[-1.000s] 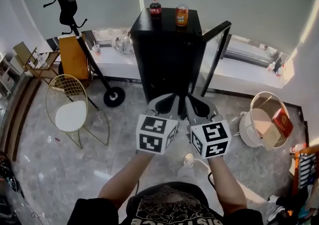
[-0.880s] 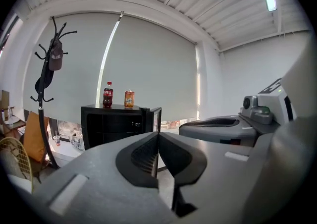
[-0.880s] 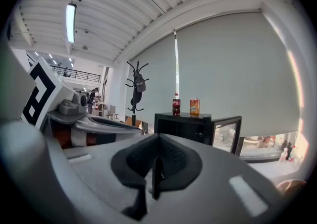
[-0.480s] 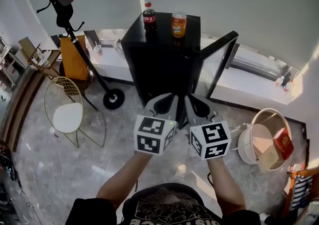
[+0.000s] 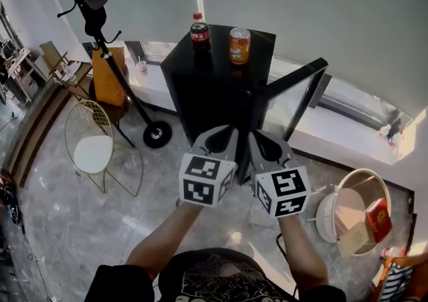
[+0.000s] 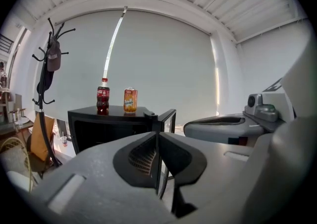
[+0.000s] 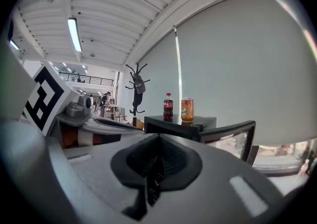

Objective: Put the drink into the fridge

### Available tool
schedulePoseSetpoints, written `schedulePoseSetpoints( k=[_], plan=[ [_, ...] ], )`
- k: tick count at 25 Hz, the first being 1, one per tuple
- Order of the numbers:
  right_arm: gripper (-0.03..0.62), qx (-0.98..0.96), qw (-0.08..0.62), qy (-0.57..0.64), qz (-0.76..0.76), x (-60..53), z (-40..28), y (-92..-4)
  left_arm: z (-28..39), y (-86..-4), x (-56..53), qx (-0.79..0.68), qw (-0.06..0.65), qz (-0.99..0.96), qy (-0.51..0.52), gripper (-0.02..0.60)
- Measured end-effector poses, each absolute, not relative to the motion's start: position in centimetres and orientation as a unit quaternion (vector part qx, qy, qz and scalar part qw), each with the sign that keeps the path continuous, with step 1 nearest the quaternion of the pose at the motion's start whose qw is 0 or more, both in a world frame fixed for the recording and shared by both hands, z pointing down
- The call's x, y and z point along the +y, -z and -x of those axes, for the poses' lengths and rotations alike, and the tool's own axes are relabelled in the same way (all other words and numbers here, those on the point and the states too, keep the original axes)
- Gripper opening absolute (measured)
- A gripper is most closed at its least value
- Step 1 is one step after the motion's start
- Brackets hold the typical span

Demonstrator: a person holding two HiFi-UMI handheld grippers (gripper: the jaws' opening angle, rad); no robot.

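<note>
The open fridge (image 5: 217, 103) at twelve o'clock looks slightly nearer now, but the left gripper (image 5: 229, 132) and right gripper (image 5: 258, 136) remain closed and empty, with the bottle (image 5: 198, 31) and can (image 5: 239, 45) untouched.

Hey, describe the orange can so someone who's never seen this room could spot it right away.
Find the black fridge with its door swung open. Two drinks stand on its top, and the can is the one nearer the door side. It is short and orange, while the cola bottle beside it is taller and dark with a red cap.
</note>
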State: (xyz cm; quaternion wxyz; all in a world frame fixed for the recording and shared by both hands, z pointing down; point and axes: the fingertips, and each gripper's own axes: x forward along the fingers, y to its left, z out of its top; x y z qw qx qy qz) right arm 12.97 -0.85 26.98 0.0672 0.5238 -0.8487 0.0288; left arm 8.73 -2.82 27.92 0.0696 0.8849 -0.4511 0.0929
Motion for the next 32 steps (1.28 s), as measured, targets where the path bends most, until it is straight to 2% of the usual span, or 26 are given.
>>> schedulePoseSetpoints(
  k=[15, 32],
  plan=[
    [0.002, -0.852, 0.065, -0.010, -0.519, -5.5, -13.7, -25.3, -10.1, -26.7, -7.5, -0.438, 0.072, -0.892, -0.081, 0.006],
    [0.002, -0.824, 0.068, -0.004, -0.562, -16.2, -13.7, -23.7, -10.5, -24.8, -19.4, -0.392, 0.046, -0.917, -0.062, 0.009]
  ],
)
